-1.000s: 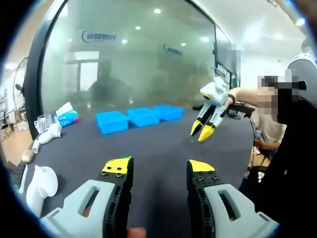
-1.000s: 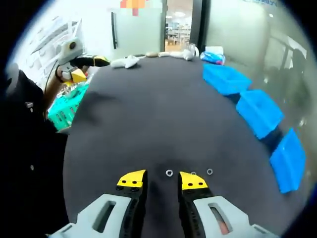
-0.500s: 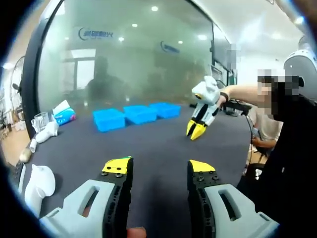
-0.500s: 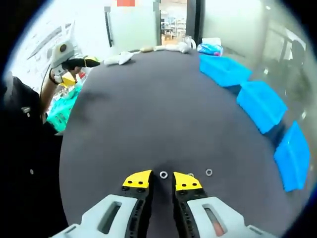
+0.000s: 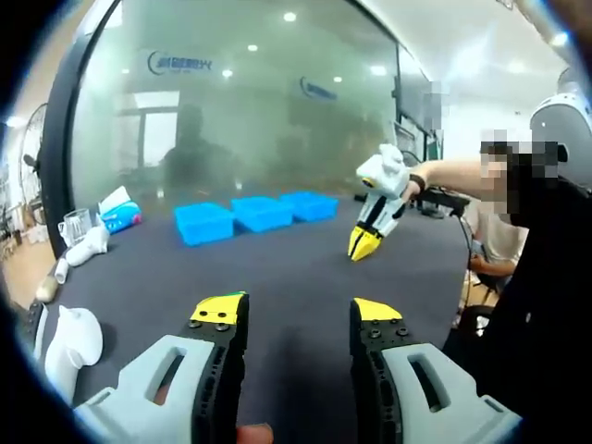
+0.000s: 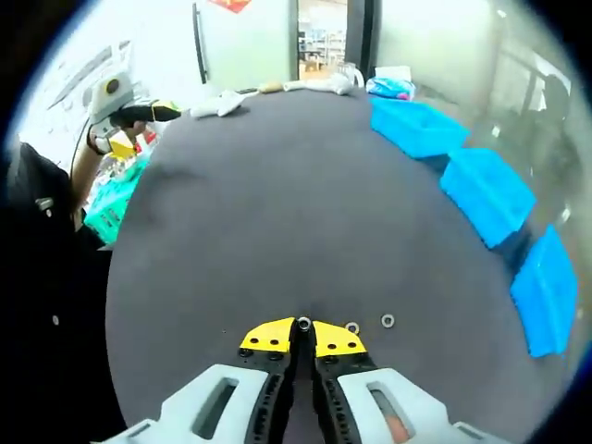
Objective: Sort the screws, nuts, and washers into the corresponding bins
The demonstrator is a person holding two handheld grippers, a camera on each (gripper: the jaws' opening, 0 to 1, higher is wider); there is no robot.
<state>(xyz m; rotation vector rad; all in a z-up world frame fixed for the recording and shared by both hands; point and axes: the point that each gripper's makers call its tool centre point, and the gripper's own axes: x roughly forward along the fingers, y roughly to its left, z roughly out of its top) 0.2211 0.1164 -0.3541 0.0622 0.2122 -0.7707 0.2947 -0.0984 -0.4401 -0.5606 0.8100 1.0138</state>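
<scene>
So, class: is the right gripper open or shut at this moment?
Shut. In the right gripper view the right gripper has its yellow-tipped fingers nearly together around a small ring-shaped washer on the dark table.

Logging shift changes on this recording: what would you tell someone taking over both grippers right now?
Right gripper: jaws closed on a small ring-shaped part on the dark table.
Left gripper: open, empty, above the table.
Two more small parts lie beside the right gripper.
Three blue bins stand in a row at the far edge.
Left: everything on the table still needs binning.
</scene>
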